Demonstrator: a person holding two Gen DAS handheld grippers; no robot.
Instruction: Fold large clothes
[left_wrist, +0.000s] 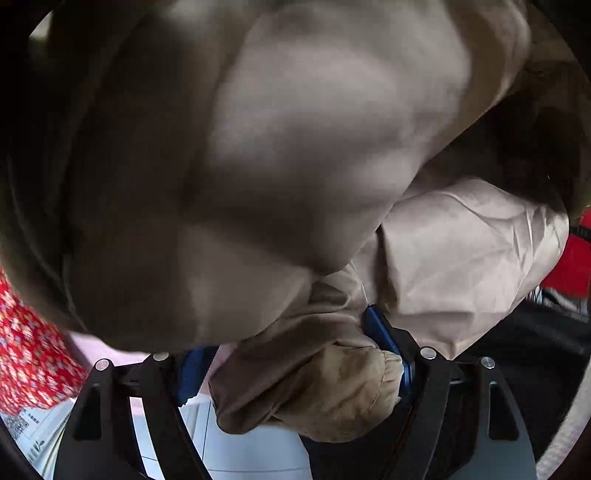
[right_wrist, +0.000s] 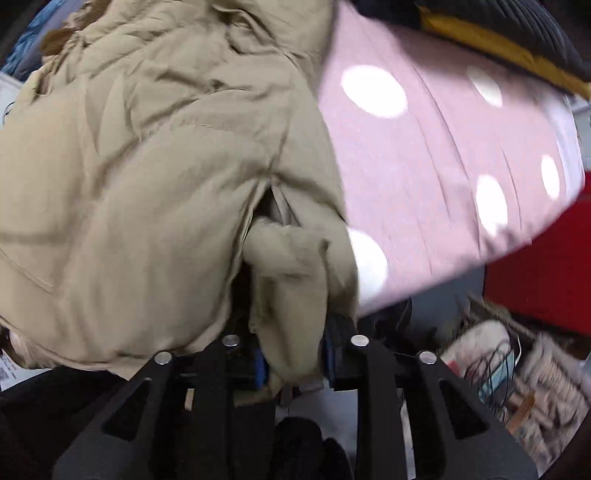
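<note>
Pink bed cover (right_wrist: 436, 177) with white dots carries the tan padded coat (right_wrist: 147, 166). A black-and-yellow garment (right_wrist: 498, 33) lies at its far edge.

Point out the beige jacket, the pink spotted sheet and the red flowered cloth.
beige jacket (right_wrist: 147, 166), right wrist view, on its puffy body.
pink spotted sheet (right_wrist: 443, 147), right wrist view, between white spots.
red flowered cloth (left_wrist: 29, 350), left wrist view, on its print.
</note>
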